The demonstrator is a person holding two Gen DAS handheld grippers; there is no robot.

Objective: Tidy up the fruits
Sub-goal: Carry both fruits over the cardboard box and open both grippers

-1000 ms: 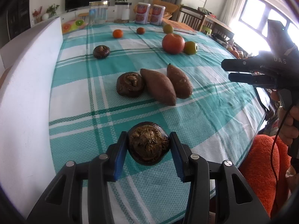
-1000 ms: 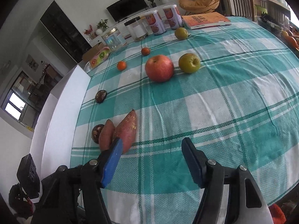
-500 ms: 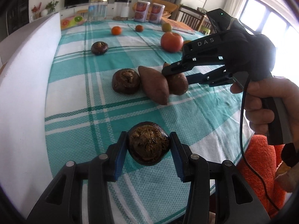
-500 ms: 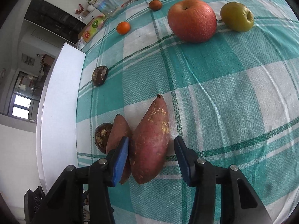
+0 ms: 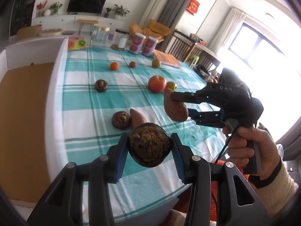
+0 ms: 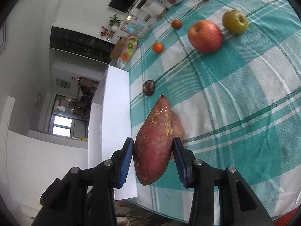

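Both loads aloft: left hand-held gripper (image 5: 149,155) pinching a dark round fruit (image 5: 149,147), right hand-held gripper (image 6: 153,155) clamping a sweet potato (image 6: 154,143) whose tapered skin could slip onto the table (image 6: 244,94)

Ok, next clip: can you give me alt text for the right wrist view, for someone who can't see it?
The right gripper is shut on a reddish sweet potato, holding it lengthwise above a teal-and-white checked tablecloth. Farther along the table lie a red apple, a green fruit, a small orange and a dark round fruit; a white box wall lines the left edge.
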